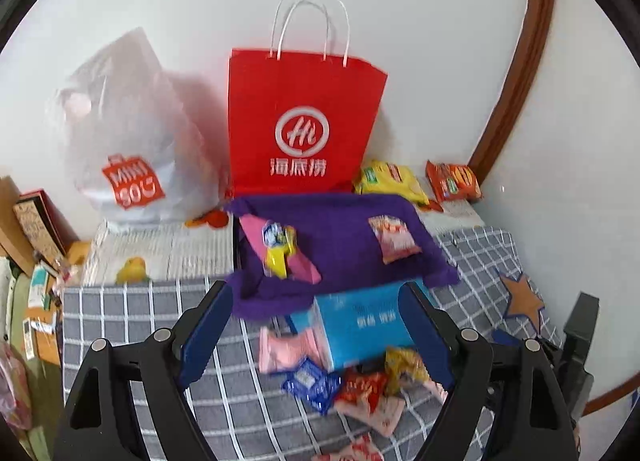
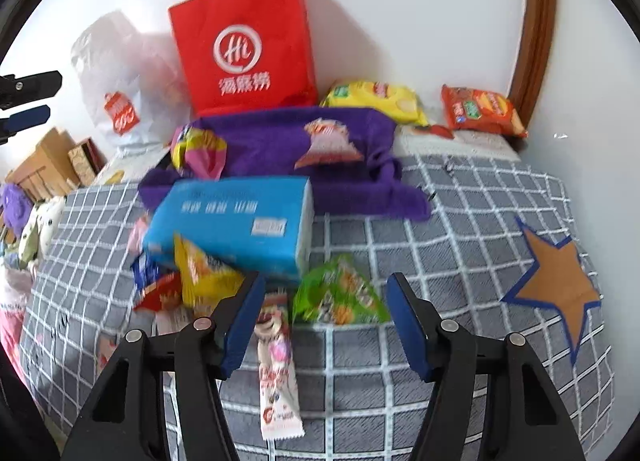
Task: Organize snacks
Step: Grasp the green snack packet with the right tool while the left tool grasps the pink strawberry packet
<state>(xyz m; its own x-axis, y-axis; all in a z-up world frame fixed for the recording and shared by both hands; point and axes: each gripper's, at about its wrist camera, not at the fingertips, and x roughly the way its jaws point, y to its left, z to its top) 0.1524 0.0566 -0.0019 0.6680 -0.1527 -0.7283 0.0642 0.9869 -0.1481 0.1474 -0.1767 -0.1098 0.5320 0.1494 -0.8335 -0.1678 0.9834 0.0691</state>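
Small snack packets lie scattered on a grey checked bedspread around a blue box. My right gripper hangs open over a green packet, which lies between its fingers untouched. A long pink-and-white packet lies by the left finger. Yellow, red and blue packets sit left of it. My left gripper is open and empty, held above the blue box and the packets in front of it. A purple cloth carries two more packets.
A red paper bag and a white plastic bag stand against the wall. A yellow chip bag and an orange one lie at the back right. Boxes and soft toys crowd the left edge. A star patch marks bare bedspread at the right.
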